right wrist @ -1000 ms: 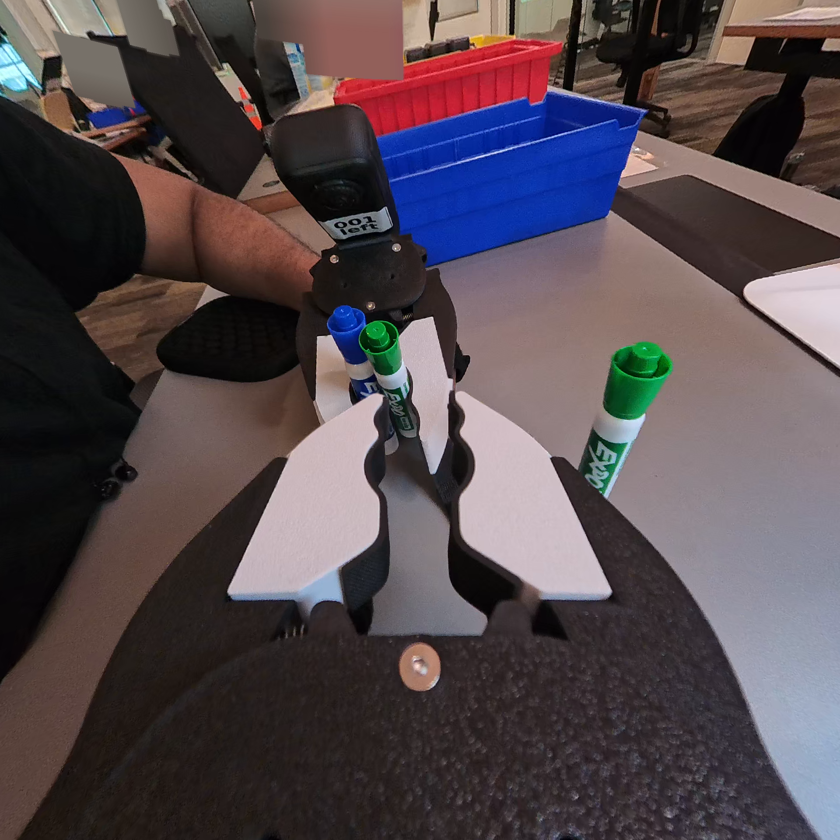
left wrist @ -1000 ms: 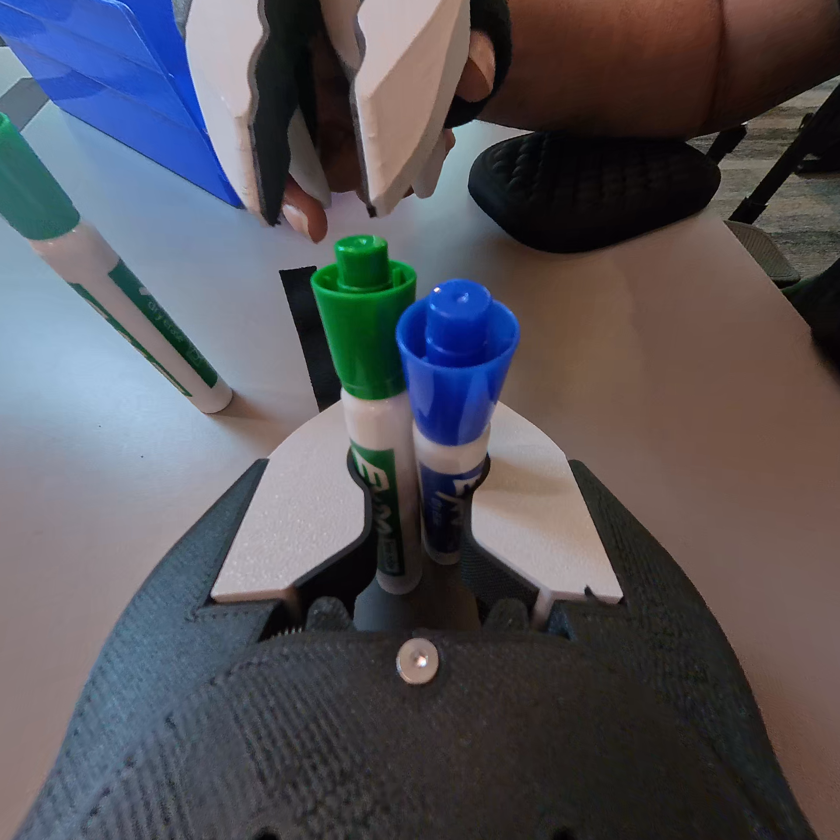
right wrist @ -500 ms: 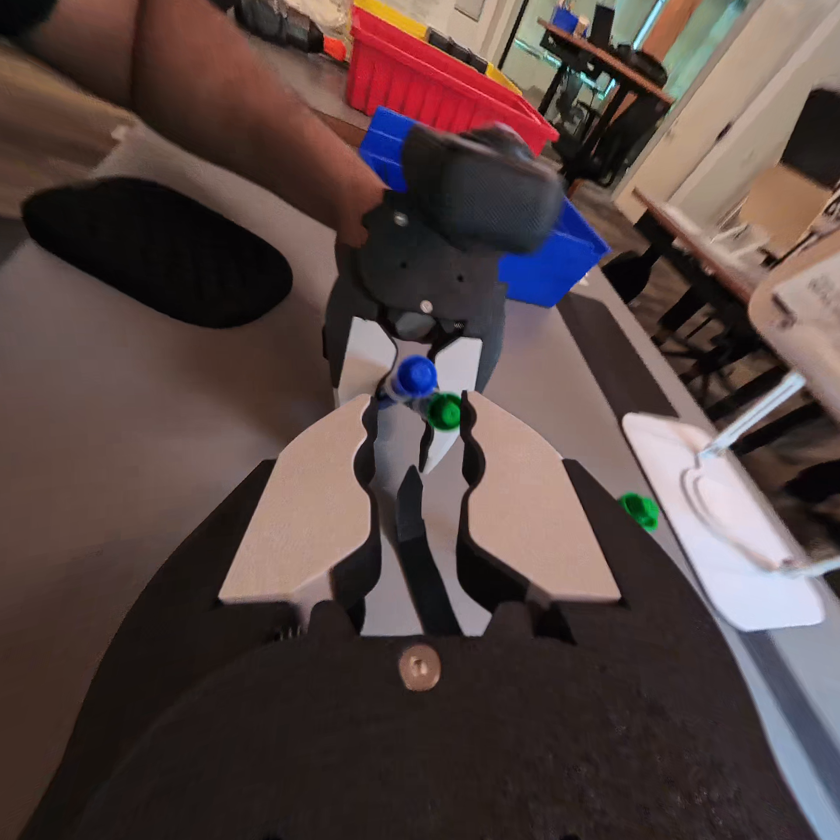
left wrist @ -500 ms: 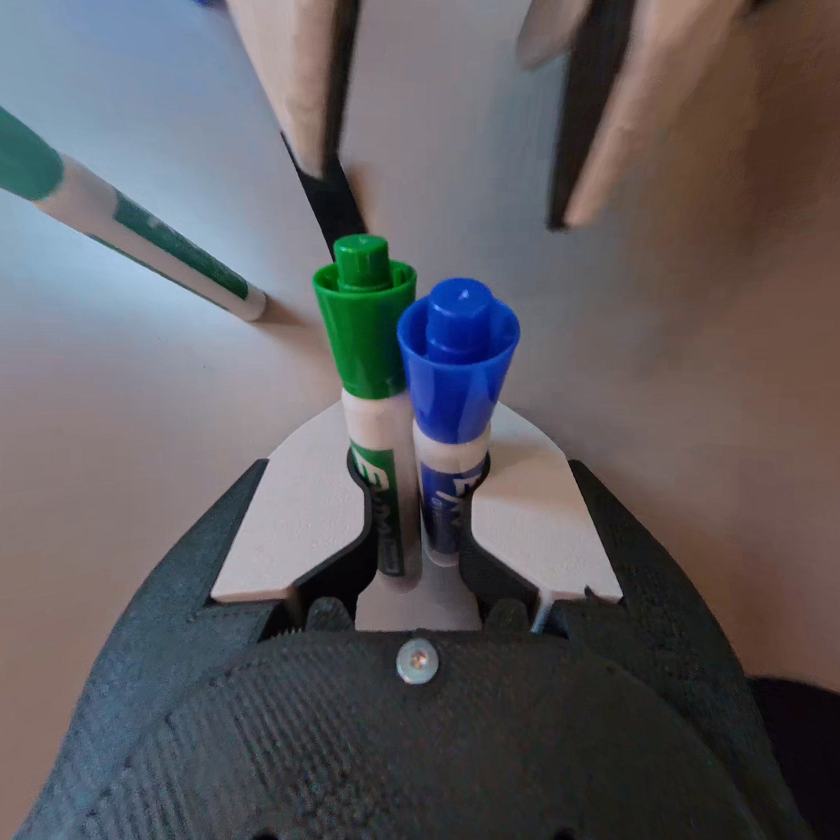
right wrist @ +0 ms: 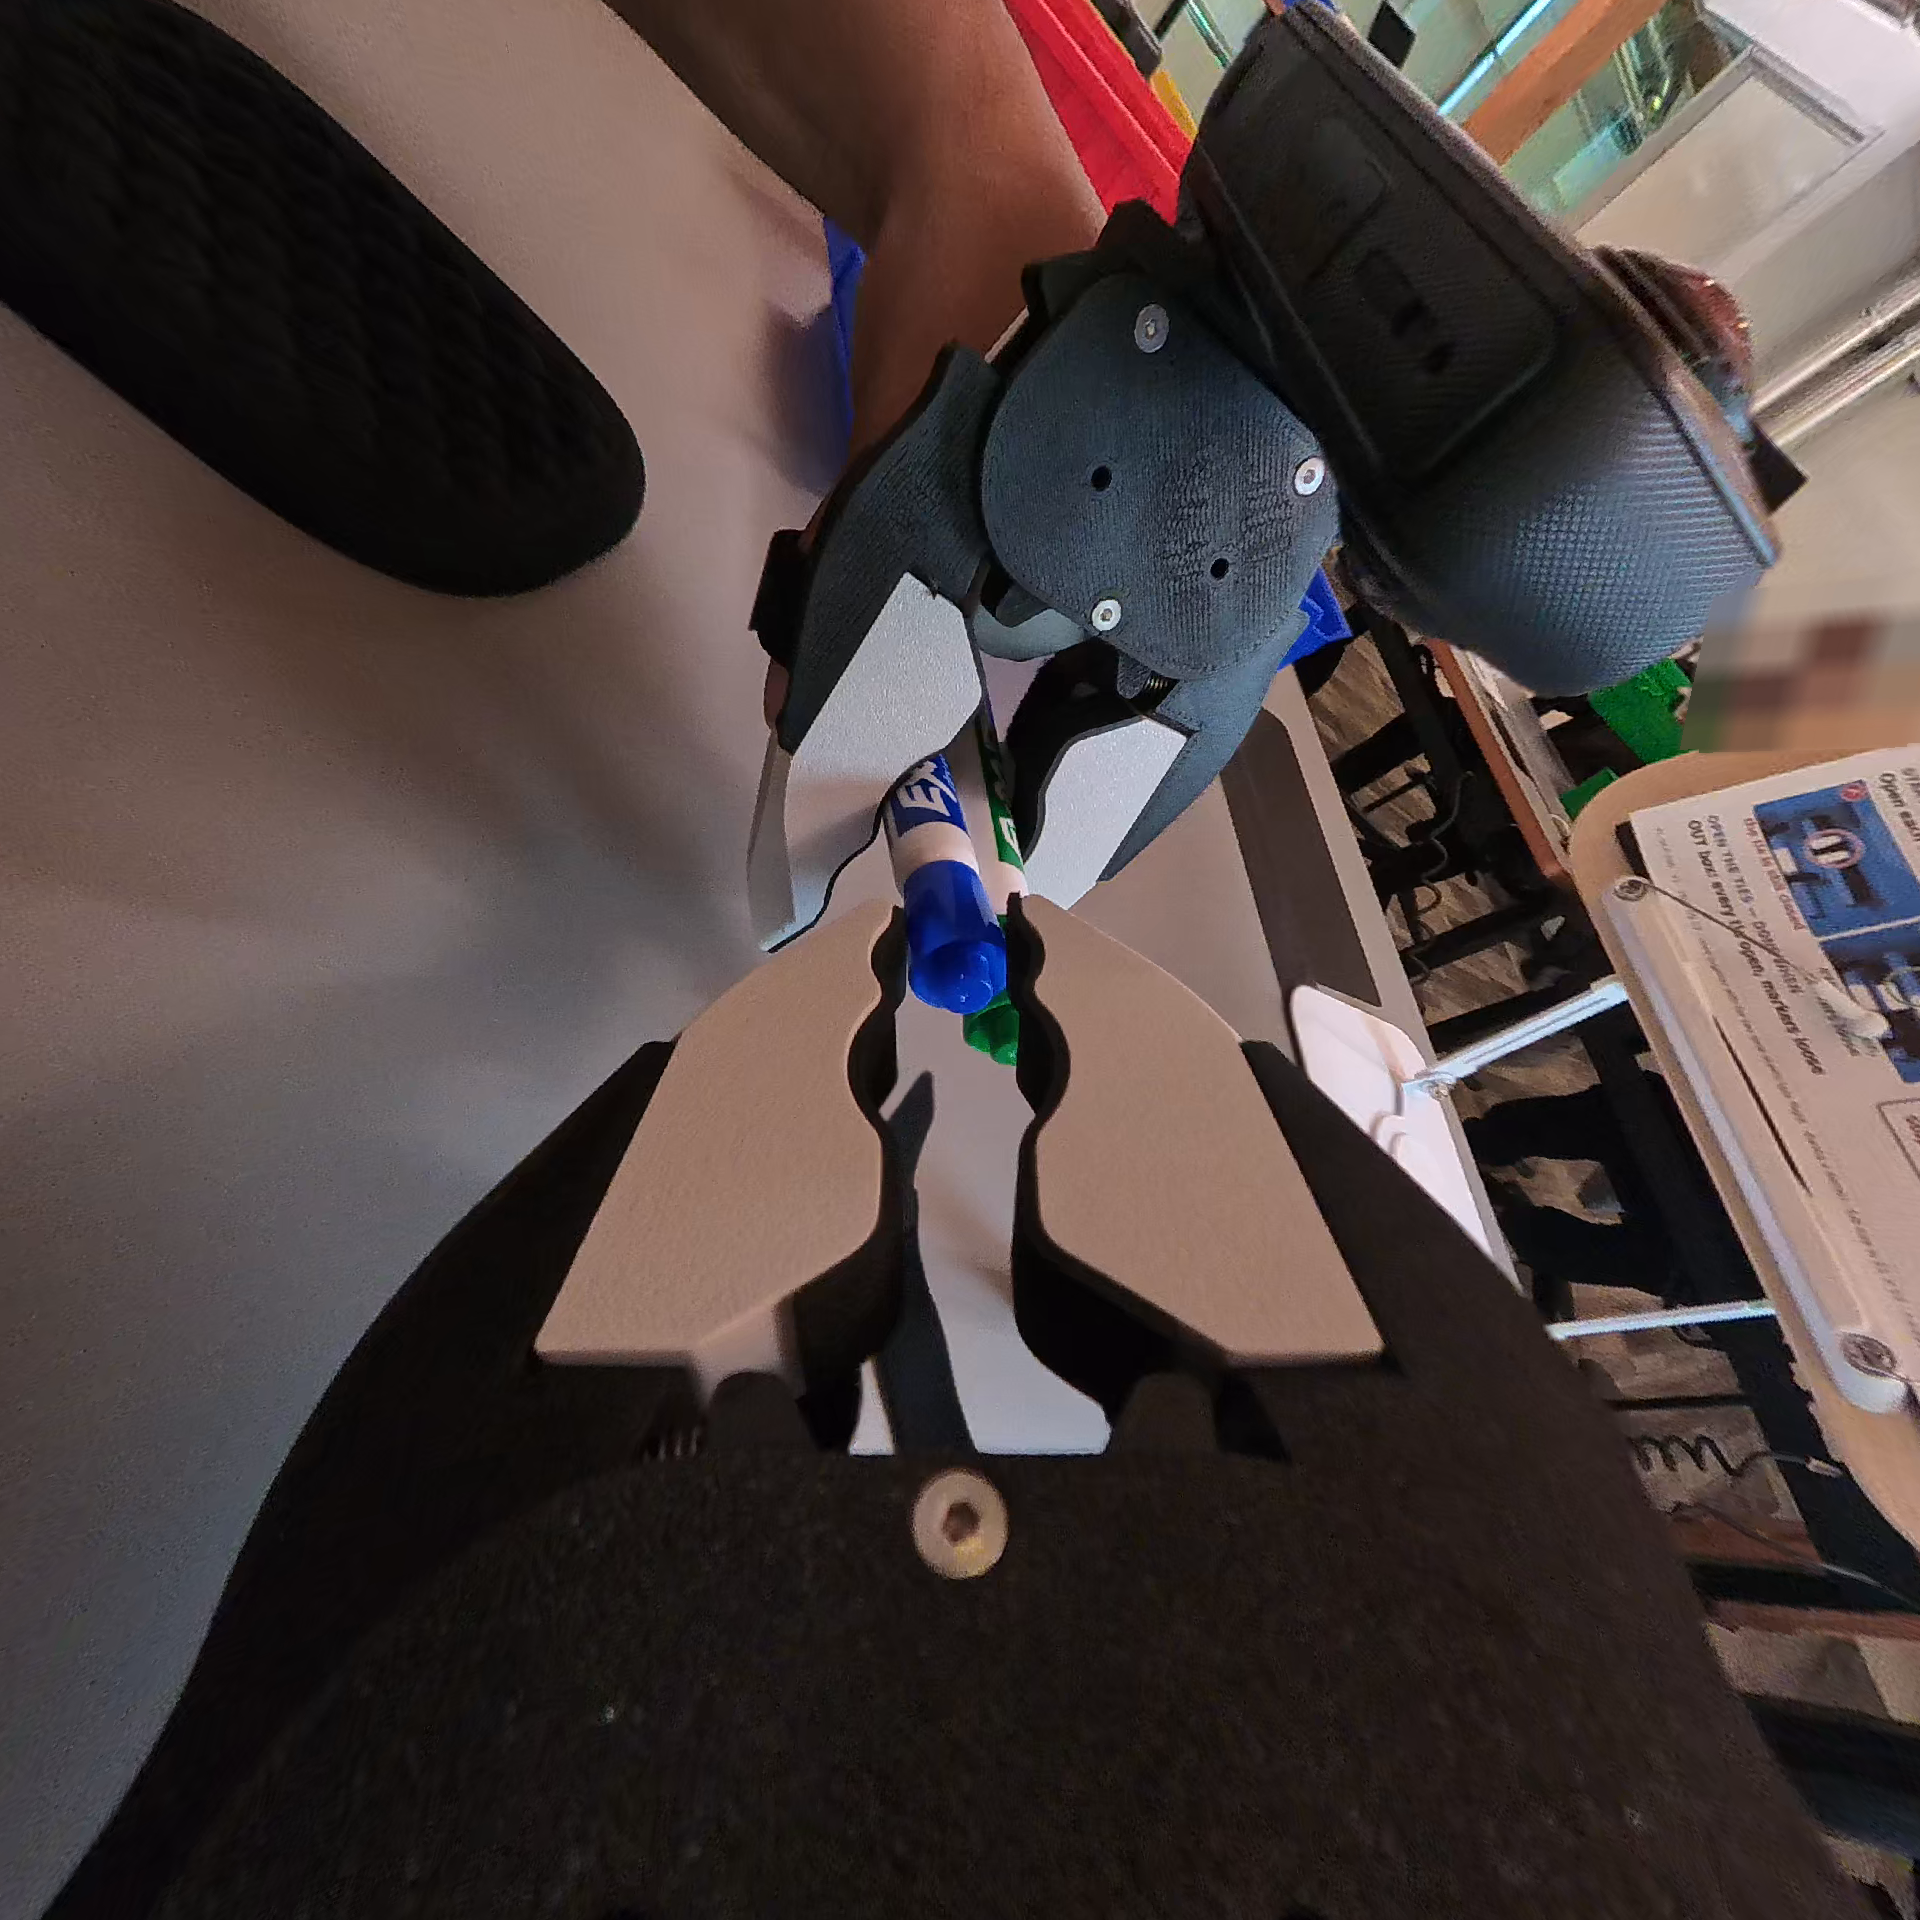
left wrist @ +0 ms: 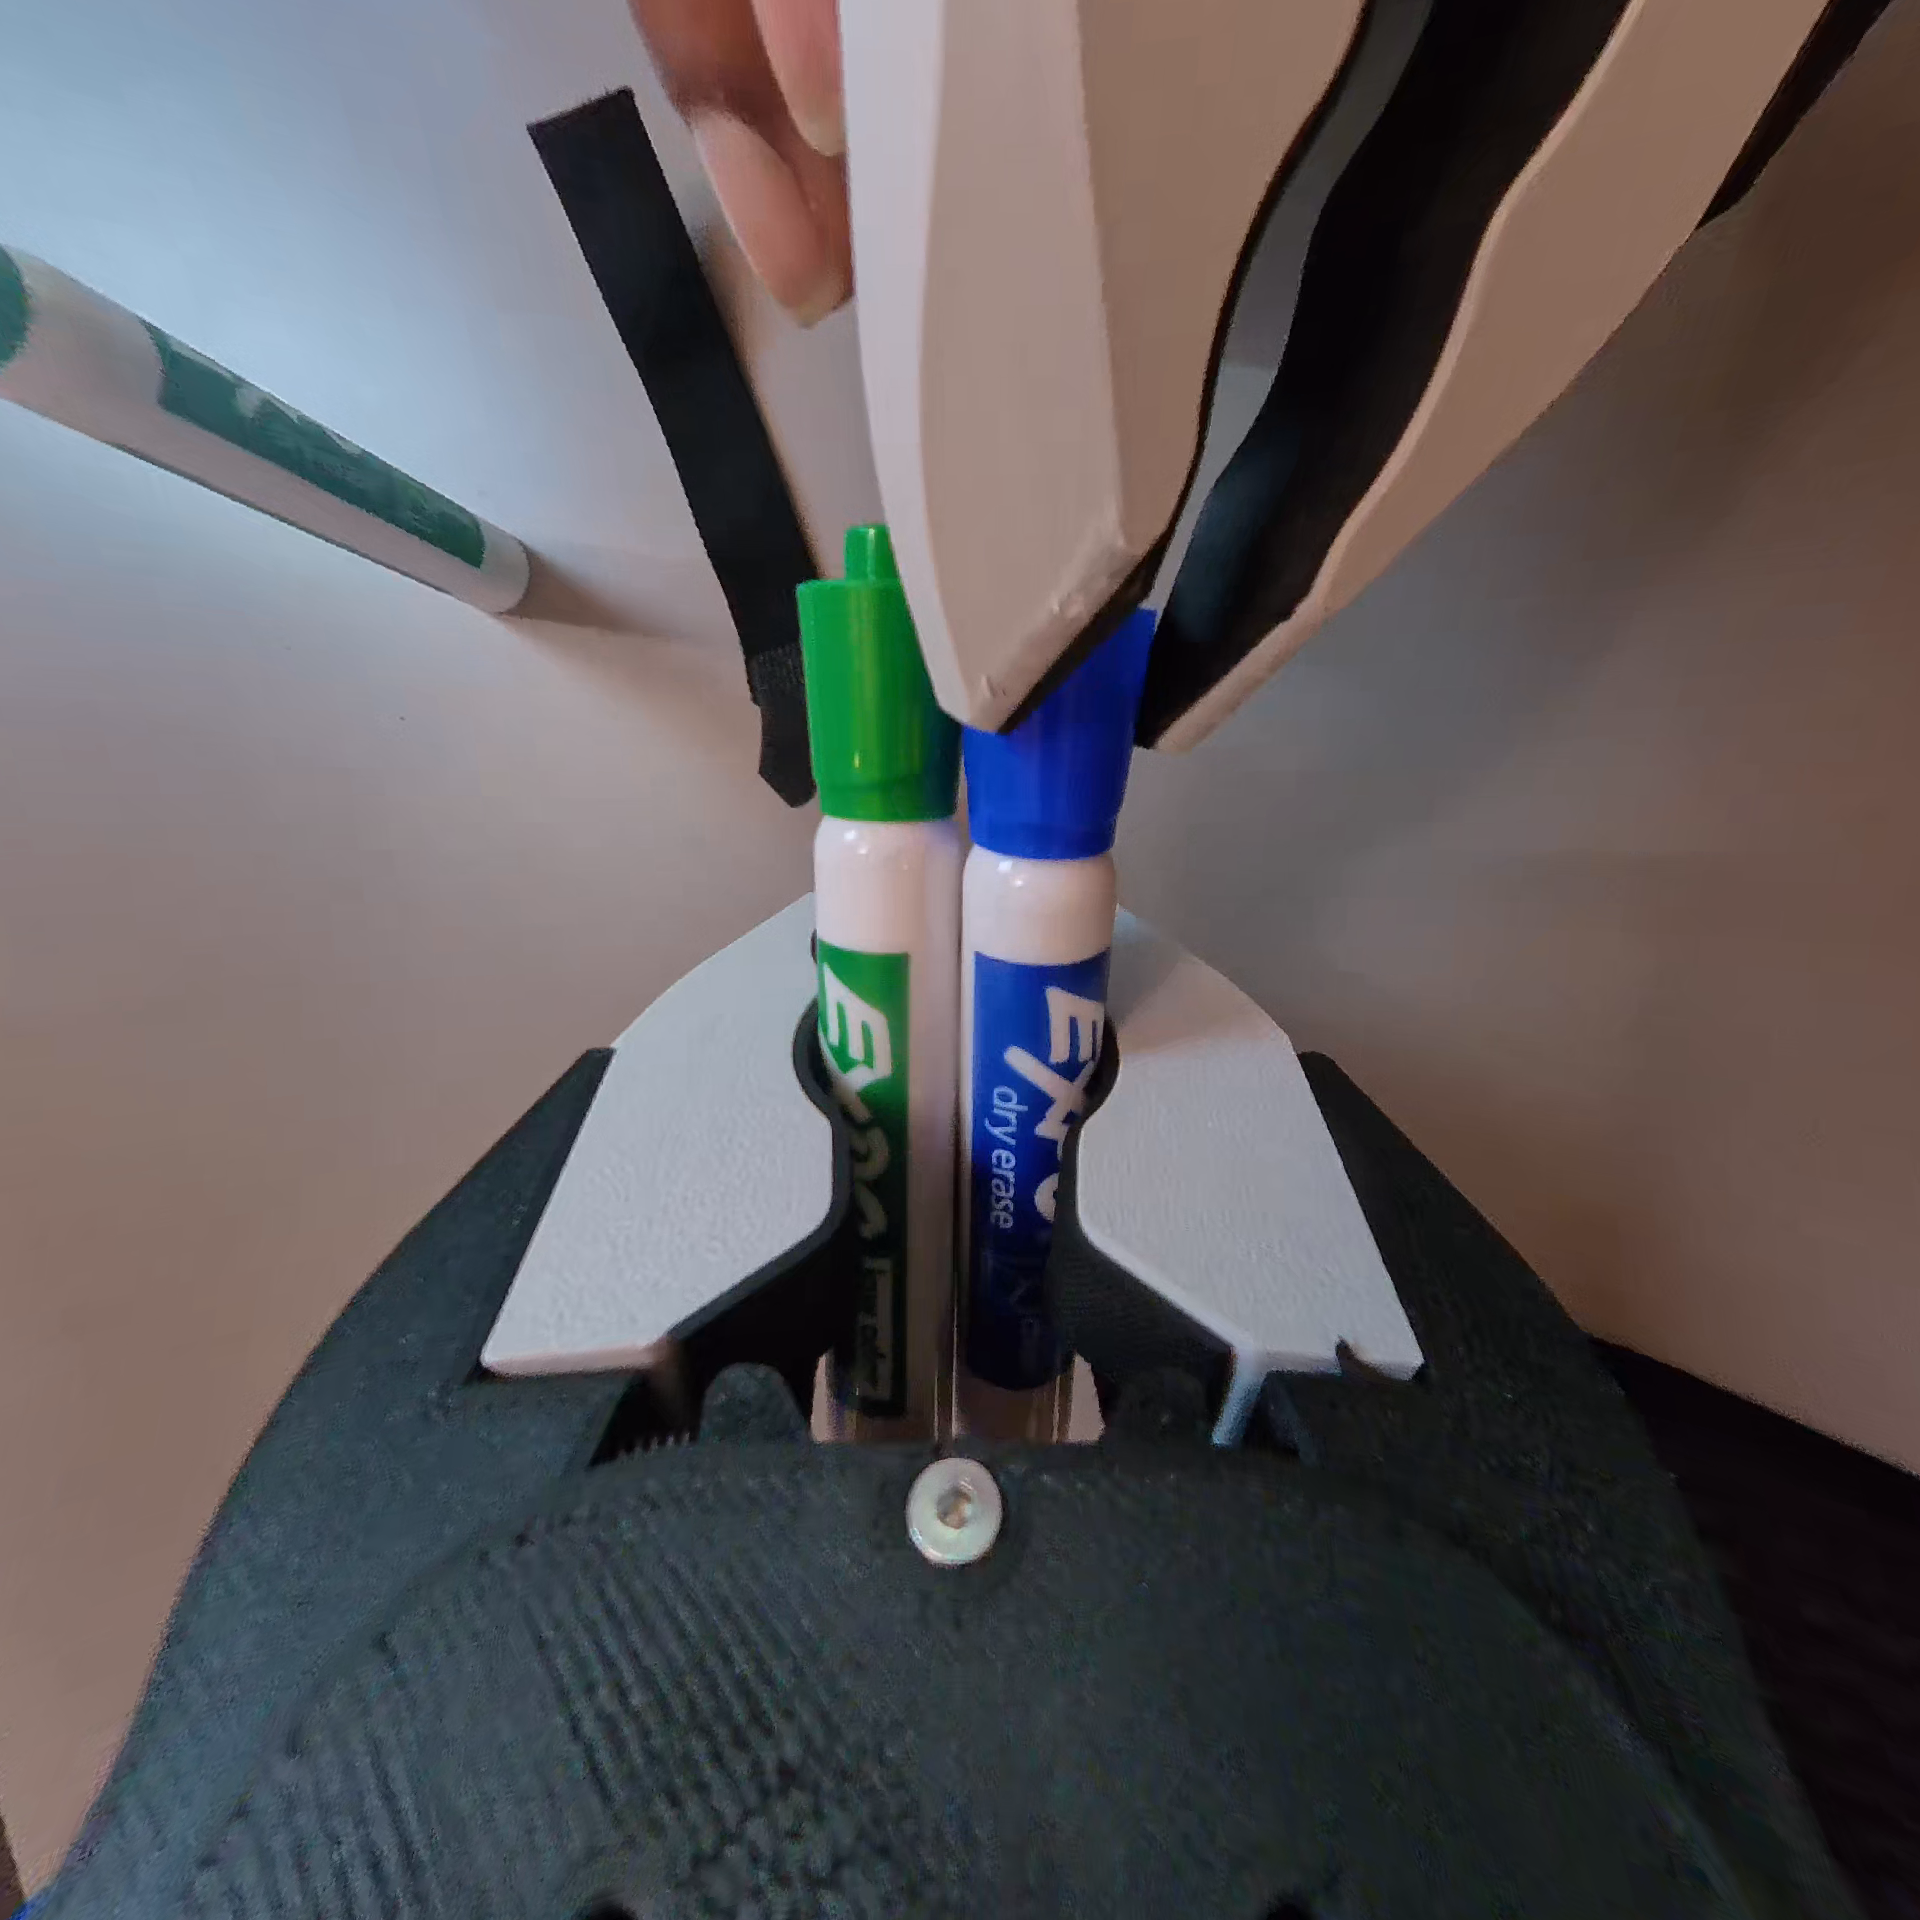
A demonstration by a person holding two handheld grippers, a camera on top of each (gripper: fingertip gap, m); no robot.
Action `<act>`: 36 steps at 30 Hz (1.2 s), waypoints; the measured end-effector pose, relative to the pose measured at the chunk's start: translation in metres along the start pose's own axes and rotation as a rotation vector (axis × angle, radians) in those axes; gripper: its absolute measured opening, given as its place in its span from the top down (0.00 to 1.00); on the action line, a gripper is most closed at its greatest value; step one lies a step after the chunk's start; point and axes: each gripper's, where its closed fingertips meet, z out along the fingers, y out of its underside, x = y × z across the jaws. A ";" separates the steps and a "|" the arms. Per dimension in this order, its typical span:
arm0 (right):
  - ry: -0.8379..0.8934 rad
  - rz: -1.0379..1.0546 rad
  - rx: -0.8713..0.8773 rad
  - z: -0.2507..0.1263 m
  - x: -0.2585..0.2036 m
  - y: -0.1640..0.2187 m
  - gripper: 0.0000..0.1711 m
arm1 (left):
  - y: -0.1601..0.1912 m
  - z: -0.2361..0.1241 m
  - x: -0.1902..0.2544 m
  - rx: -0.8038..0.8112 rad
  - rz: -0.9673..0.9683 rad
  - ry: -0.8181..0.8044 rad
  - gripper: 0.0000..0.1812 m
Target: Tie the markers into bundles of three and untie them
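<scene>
There are two green markers (left wrist: 871,707) (left wrist: 249,436), one blue marker (left wrist: 1044,935), one black strap (left wrist: 686,384) and two tools (left wrist: 961,997) (right wrist: 951,935).

Our left tool (left wrist: 961,997) is clamped at 6 o'clock; our right tool (left wrist: 1070,717) reaches down from 1 o'clock, its 2 fingers (right wrist: 790,1060) parted.

Glossy plastic marker caps (left wrist: 868,707); matt table (left wrist: 312,935)
</scene>
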 end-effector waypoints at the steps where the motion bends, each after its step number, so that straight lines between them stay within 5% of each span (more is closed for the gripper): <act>1: -0.002 0.003 0.006 0.001 -0.001 -0.001 0.89 | 0.001 -0.001 0.001 -0.004 -0.001 -0.004 0.78; 23: 0.100 -0.200 0.000 0.012 -0.006 0.001 0.89 | 0.014 -0.009 0.013 -0.015 -0.106 0.051 0.77; 32: -0.240 0.787 0.078 0.007 0.009 0.009 0.64 | 0.017 -0.015 0.000 -0.025 -0.099 -0.053 0.77; 36: -0.369 1.112 0.162 0.021 0.000 0.004 0.66 | 0.014 -0.016 -0.005 -0.048 -0.069 -0.109 0.77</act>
